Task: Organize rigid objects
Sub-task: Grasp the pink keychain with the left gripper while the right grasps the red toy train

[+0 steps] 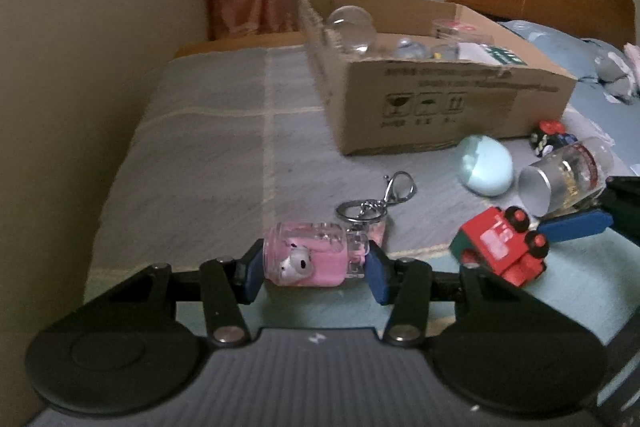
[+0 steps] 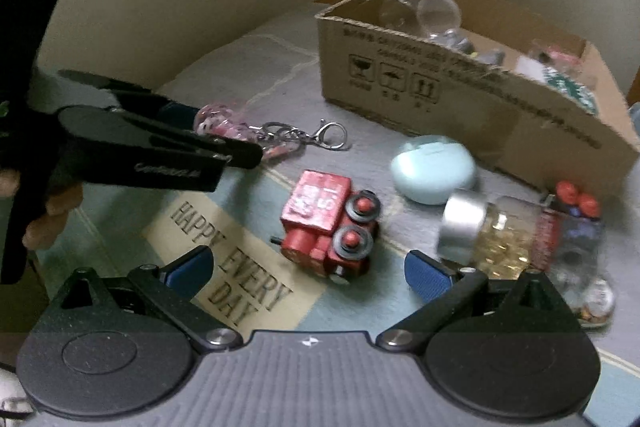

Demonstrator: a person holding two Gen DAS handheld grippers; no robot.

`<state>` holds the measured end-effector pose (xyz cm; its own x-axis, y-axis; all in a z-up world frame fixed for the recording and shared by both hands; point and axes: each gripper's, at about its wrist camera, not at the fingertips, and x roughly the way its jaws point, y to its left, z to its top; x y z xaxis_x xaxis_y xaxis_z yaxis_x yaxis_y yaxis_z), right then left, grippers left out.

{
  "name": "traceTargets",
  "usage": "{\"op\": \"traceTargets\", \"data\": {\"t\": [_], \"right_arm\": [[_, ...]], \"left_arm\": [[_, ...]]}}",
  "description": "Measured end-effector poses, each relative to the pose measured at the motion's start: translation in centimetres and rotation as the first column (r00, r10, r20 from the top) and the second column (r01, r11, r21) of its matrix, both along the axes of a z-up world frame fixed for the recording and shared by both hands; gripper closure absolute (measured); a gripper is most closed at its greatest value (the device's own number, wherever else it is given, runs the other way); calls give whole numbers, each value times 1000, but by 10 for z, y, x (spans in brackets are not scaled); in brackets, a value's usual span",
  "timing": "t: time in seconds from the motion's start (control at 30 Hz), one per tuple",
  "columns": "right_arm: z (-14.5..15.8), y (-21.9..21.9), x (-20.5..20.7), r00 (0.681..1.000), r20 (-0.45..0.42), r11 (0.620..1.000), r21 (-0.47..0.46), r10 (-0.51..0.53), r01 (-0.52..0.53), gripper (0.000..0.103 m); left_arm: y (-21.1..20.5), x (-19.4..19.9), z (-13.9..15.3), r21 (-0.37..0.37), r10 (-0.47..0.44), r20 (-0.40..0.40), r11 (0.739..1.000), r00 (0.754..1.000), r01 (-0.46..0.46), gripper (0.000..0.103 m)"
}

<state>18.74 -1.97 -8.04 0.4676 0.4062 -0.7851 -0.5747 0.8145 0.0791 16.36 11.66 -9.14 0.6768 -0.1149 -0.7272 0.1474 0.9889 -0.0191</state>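
Observation:
My left gripper [image 1: 316,269] is shut on a pink liquid-filled keychain jar [image 1: 320,251] that lies on the bedspread, its blue pads pressing both ends. The metal ring and clasp [image 1: 380,203] trail behind it. In the right wrist view the left gripper [image 2: 224,147] reaches in from the left over the same jar [image 2: 216,119]. My right gripper [image 2: 310,269] is open just short of a red toy train [image 2: 328,223] lying on its side; neither pad touches it. One blue finger [image 1: 576,225] of the right gripper shows beside the train [image 1: 500,247].
An open cardboard box [image 2: 480,107] holding clear balls and small items stands behind the toys. A teal egg-shaped case [image 2: 434,169], a silver-lidded jar [image 2: 480,231] on its side and a dark toy car [image 2: 576,203] lie right of the train. A wall borders the bed's left edge.

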Motion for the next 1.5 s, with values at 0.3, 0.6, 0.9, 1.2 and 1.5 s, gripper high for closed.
{"op": "traceTargets", "data": {"t": [0.3, 0.6, 0.9, 1.2, 1.5], "right_arm": [[-2, 18, 12, 998, 54, 1000, -27, 12, -11, 25], [1, 16, 10, 996, 86, 997, -68, -30, 36, 45], [11, 11, 2, 996, 94, 996, -91, 0, 8, 49], [37, -9, -5, 992, 109, 991, -128, 64, -50, 49], [77, -40, -7, 983, 164, 992, -113, 80, -62, 49]], "left_arm": [[4, 1, 1, 6, 0, -4, 1000, 1000, 0, 53], [0, 5, 0, 16, -23, 1, 1000, 1000, 23, 51], [-3, 6, 6, 23, -99, -43, 995, 994, 100, 53], [-17, -1, 33, 58, -199, -81, 977, 977, 204, 54], [-28, 4, 83, 74, -237, -54, 968, 970, 241, 54]]}}
